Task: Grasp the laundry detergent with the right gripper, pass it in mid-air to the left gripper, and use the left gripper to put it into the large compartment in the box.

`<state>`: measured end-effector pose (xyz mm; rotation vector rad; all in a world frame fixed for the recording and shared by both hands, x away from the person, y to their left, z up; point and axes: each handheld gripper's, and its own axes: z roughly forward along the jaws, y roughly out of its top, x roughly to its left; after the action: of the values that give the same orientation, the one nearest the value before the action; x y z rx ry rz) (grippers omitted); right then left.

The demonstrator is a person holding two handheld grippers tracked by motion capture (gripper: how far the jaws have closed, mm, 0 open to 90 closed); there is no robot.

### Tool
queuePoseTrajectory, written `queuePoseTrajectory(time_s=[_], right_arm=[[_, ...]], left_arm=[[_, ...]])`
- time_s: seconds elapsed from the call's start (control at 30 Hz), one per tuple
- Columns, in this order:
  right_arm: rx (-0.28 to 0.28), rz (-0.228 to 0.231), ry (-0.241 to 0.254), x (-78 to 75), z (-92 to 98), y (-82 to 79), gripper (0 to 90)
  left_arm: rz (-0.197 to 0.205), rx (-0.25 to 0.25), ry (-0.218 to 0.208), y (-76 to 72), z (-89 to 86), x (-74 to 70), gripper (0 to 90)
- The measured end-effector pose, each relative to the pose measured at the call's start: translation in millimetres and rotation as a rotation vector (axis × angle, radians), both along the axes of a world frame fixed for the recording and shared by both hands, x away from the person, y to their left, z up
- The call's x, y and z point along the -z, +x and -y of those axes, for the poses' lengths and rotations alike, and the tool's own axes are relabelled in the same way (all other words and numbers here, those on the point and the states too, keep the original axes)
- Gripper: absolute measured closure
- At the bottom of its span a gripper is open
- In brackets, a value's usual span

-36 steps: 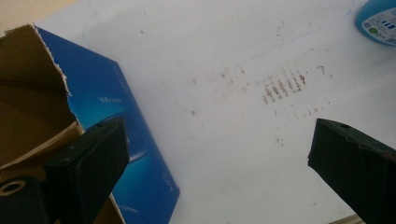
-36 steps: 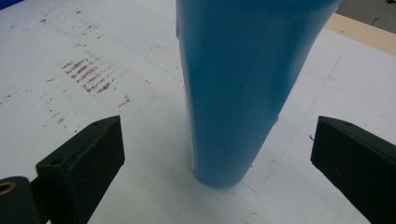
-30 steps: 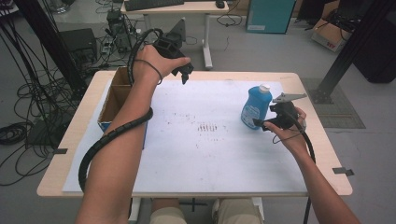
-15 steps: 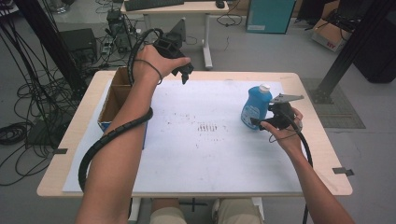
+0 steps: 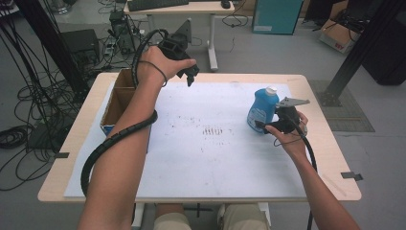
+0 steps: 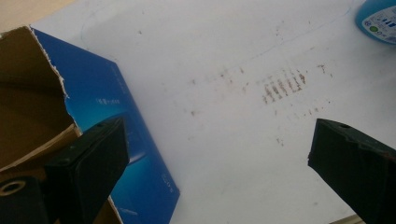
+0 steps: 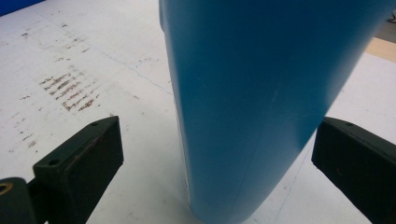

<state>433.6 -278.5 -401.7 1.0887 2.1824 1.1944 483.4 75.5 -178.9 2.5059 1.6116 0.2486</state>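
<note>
**Blue bottle between wide tongs**

Close to the person, two bare forearms reach over the counter (image 5: 335,167), which is wood with a big white sheet (image 5: 215,158) on top. A dark cable winds around the left arm.

A bit farther out, on the right side, the right tongs (image 5: 261,125) sit low by the blue bottle (image 5: 262,109). The bottle stands up straight on the white sheet, near the right edge, and it has a white cap. In the right gripper view the bottle (image 7: 261,102) fills the gap between the two black jaws — the jaws are spread wide, one on each side, and they are not squeezing it yet. The right jaw looks very near the bottle's side; I cannot tell if it touches.

In the middle of the sheet there are small brown marks (image 5: 210,130).

Farther off, on the left, an open cardboard box (image 5: 115,103) with a blue side sits at the counter's left edge. The left tongs (image 5: 190,76) hang in the air above the far part of the counter, near the box — their jaws are spread wide too and hold nothing.
</note>
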Motion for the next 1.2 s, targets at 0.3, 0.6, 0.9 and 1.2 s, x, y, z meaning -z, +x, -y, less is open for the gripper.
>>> queuePoseTrajectory(time_s=[0.3,0.6,0.9,1.2], right_arm=[[0.000,0.007,0.018,3.2,-1.4,2.8,1.8],[-0.005,0.023,0.018,2.7,-2.5,3.2,1.8],[-0.008,0.036,0.023,1.7,-1.2,4.3,1.6],[-0.016,0.043,0.016,3.0,-3.2,5.2,1.5]], left_arm=[[-0.002,0.001,0.002,0.0,0.5,0.4,5.5],[0.001,0.007,0.004,-0.2,2.0,-1.5,5.5],[-0.001,0.012,0.008,0.0,1.7,-1.5,5.5],[0.000,0.014,0.007,-0.1,2.8,-3.3,5.5]])
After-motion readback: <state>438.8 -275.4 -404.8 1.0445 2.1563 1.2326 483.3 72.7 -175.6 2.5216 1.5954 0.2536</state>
